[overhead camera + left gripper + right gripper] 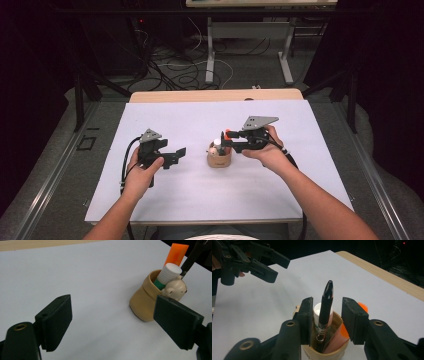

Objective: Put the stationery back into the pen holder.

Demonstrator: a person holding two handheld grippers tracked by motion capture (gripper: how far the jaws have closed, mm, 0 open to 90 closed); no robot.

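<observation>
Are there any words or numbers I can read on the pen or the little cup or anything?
Nothing here can be read.
Black pen: a pale label band low on its barrel, print too small and blurred.
Tan cup: a few dark marks near its rim in the right gripper view, cut off and unreadable.
White tube and orange piece: no writing visible.

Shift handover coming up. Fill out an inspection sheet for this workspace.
Surface: white table top, bare.
Job's things: tan holder upright, holding black pen, white-capped tube, orange item.
Clutter: nothing seen.
Grippers: left gripper open, apart from holder; right gripper over holder, jaws either side of pen, not pressing.
Cables: black cable trailing from left gripper.
Surroundings: floor cables, table legs behind.
</observation>
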